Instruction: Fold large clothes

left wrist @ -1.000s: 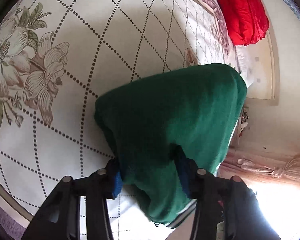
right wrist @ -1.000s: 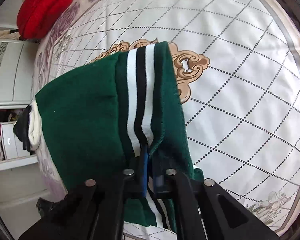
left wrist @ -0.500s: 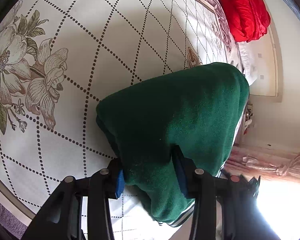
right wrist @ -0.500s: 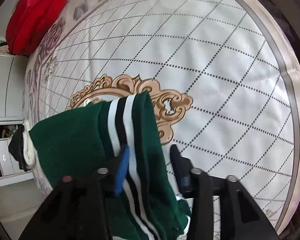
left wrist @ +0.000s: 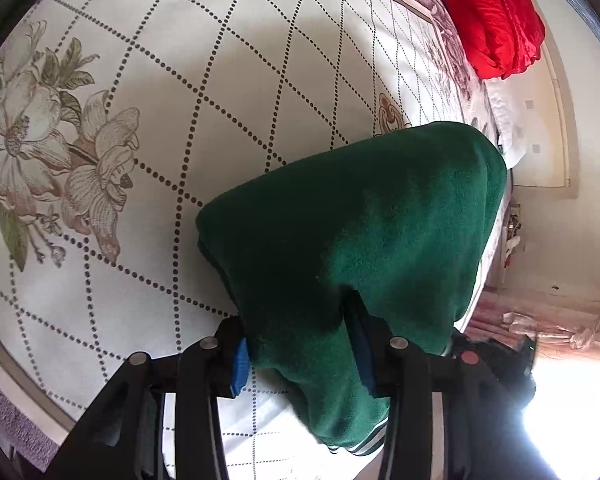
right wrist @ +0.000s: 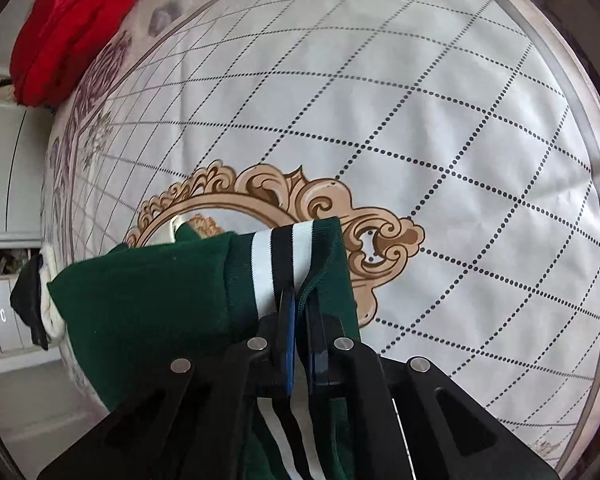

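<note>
A dark green garment (left wrist: 360,208) with a black-and-white striped band (right wrist: 284,248) hangs folded over the bed sheet (left wrist: 220,60). My left gripper (left wrist: 296,320) is shut on a thick fold of the green cloth, blue pads pressing both sides. In the right wrist view the garment (right wrist: 148,292) bunches to the left. My right gripper (right wrist: 300,296) has its jaws closing, nearly together, and they pinch the cloth edge right beside the striped band. The lower cloth hangs out of sight behind the grippers.
The bed sheet (right wrist: 380,120) is white with dotted diamonds, flowers and a tan scroll print. A red bundle (left wrist: 492,16) lies at the head of the bed. A pink curtain (left wrist: 560,320) and a shelf (right wrist: 4,312) flank the bed's edge.
My right gripper opened, shifted over the cloth, then closed again on the edge by the stripes; the garment now sits lower in its view. The left grip has stayed the same.
</note>
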`<state>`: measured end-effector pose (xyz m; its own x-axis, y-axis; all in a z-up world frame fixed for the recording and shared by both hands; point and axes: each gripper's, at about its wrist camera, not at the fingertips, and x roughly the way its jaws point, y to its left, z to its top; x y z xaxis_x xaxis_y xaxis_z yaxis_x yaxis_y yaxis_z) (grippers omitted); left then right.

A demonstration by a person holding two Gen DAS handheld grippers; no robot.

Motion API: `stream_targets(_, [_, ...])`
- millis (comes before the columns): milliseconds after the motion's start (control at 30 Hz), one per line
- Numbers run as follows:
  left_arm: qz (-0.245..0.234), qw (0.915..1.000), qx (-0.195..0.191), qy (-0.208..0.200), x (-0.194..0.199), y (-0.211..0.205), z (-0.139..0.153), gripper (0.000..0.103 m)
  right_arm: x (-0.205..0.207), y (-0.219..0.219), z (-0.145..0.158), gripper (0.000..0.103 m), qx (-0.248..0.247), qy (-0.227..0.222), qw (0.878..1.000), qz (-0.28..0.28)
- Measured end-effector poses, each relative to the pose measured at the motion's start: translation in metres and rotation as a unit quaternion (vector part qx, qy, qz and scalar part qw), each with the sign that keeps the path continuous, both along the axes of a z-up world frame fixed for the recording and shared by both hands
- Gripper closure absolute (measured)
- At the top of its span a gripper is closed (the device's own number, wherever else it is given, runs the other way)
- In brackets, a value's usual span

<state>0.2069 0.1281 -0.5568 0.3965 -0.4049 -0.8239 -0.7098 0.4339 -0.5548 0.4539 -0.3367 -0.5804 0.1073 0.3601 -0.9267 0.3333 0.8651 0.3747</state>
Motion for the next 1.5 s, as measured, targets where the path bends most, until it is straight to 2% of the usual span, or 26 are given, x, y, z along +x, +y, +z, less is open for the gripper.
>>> stream_targets(67, [-0.009, 0.9995, 0.014, 0.028, 0.001, -0.004, 0.007, 0.063, -0.02, -0.004, 0.011, 0.045, 0.017, 0.013, 1.0, 0.004])
stream_targets(133, [-0.025, 0.9976, 0.04, 0.051, 0.002, -0.011, 0.018, 0.063, -0.047, -0.002, 0.015, 0.027, 0.018, 0.027, 0.999, 0.015])
stream_targets(167, [-0.036, 0.9964, 0.054, 0.056, 0.002, -0.016, 0.024, 0.06, -0.063, 0.001, 0.012, 0.027, 0.02, 0.042, 0.999, 0.024])
stream_targets(267, [-0.072, 0.9906, 0.098, 0.063, 0.002, -0.031, 0.039, 0.032, -0.106, 0.009, -0.009, 0.027, 0.041, 0.1, 0.994, 0.032])
stream_targets(300, [-0.091, 0.9868, 0.116, 0.066, 0.004, -0.038, 0.041, 0.029, -0.119, 0.011, -0.018, 0.027, 0.054, 0.111, 0.992, 0.028])
stream_targets(333, [-0.107, 0.9832, 0.129, 0.072, 0.006, -0.044, 0.04, 0.029, -0.129, 0.013, -0.024, 0.028, 0.062, 0.112, 0.991, 0.025])
stream_targets(400, [-0.139, 0.9758, 0.146, 0.084, 0.009, -0.054, 0.035, 0.029, -0.146, 0.016, -0.026, 0.08, 0.057, 0.097, 0.994, 0.009])
stream_targets(433, [-0.154, 0.9718, 0.154, 0.089, 0.012, -0.058, 0.032, 0.029, -0.149, 0.015, -0.021, 0.084, 0.057, 0.085, 0.995, -0.003])
stream_targets(500, [-0.174, 0.966, 0.168, 0.092, 0.015, -0.064, 0.028, 0.029, -0.153, 0.013, -0.005, 0.085, 0.018, 0.046, 0.999, -0.018])
stream_targets(633, [-0.184, 0.9627, 0.174, 0.096, 0.023, -0.064, 0.025, 0.029, -0.156, 0.009, -0.013, 0.084, -0.025, 0.06, 0.997, -0.034])
stream_targets(700, [-0.181, 0.9629, 0.176, 0.095, 0.026, -0.061, 0.028, 0.029, -0.156, 0.012, -0.01, 0.078, -0.023, 0.059, 0.998, -0.018])
stream_targets(767, [-0.181, 0.9615, 0.183, 0.095, 0.029, -0.056, 0.033, 0.029, -0.162, 0.006, -0.003, 0.056, -0.022, 0.06, 0.998, -0.027])
stream_targets(833, [-0.179, 0.962, 0.184, 0.093, 0.033, -0.047, 0.036, 0.029, -0.177, -0.007, -0.004, 0.035, 0.007, 0.069, 0.996, -0.059])
stream_targets(867, [-0.178, 0.9618, 0.186, 0.094, 0.035, -0.044, 0.038, 0.029, -0.186, -0.012, -0.01, 0.031, 0.027, 0.08, 0.993, -0.077])
stream_targets(933, [-0.176, 0.9619, 0.187, 0.094, 0.038, -0.04, 0.042, 0.029, -0.205, -0.016, -0.035, 0.031, 0.094, 0.111, 0.983, -0.112])
stream_targets(1000, [-0.175, 0.9623, 0.185, 0.095, 0.041, -0.038, 0.041, 0.029, -0.222, -0.014, -0.068, 0.031, 0.176, 0.14, 0.961, -0.16])
stream_targets(1033, [-0.176, 0.9621, 0.186, 0.095, 0.042, -0.039, 0.041, 0.029, -0.231, -0.013, -0.079, 0.048, 0.231, 0.12, 0.943, -0.207])
stream_targets(1067, [-0.179, 0.9615, 0.187, 0.094, 0.044, -0.039, 0.041, 0.029, -0.237, -0.013, -0.081, 0.086, 0.251, 0.105, 0.932, -0.238])
stream_targets(1200, [-0.194, 0.9555, 0.202, 0.092, 0.048, -0.044, 0.045, 0.029, -0.257, -0.011, -0.064, 0.094, 0.272, 0.021, 0.923, -0.27])
stream_targets(1267, [-0.199, 0.953, 0.208, 0.094, 0.05, -0.042, 0.045, 0.029, -0.269, -0.011, -0.081, 0.093, 0.23, 0.07, 0.935, -0.259])
stream_targets(1300, [-0.199, 0.9529, 0.209, 0.094, 0.052, -0.041, 0.046, 0.029, -0.275, -0.011, -0.089, 0.091, 0.234, 0.084, 0.931, -0.267])
stream_targets(1333, [-0.199, 0.9529, 0.209, 0.094, 0.053, -0.04, 0.048, 0.029, -0.277, -0.011, -0.092, 0.081, 0.241, 0.087, 0.928, -0.27])
stream_targets(1367, [-0.2, 0.9531, 0.209, 0.091, 0.055, -0.038, 0.05, 0.029, -0.276, -0.011, -0.09, 0.064, 0.238, 0.088, 0.93, -0.264])
stream_targets(1400, [-0.199, 0.9532, 0.21, 0.088, 0.058, -0.037, 0.052, 0.029, -0.275, -0.01, -0.084, 0.055, 0.229, 0.085, 0.936, -0.253])
stream_targets(1467, [-0.202, 0.9523, 0.216, 0.075, 0.067, -0.035, 0.058, 0.029, -0.28, -0.006, -0.067, 0.029, 0.221, 0.052, 0.942, -0.248])
stream_targets(1500, [-0.206, 0.9513, 0.218, 0.07, 0.072, -0.034, 0.058, 0.029, -0.285, -0.004, -0.063, 0.024, 0.227, 0.041, 0.941, -0.248])
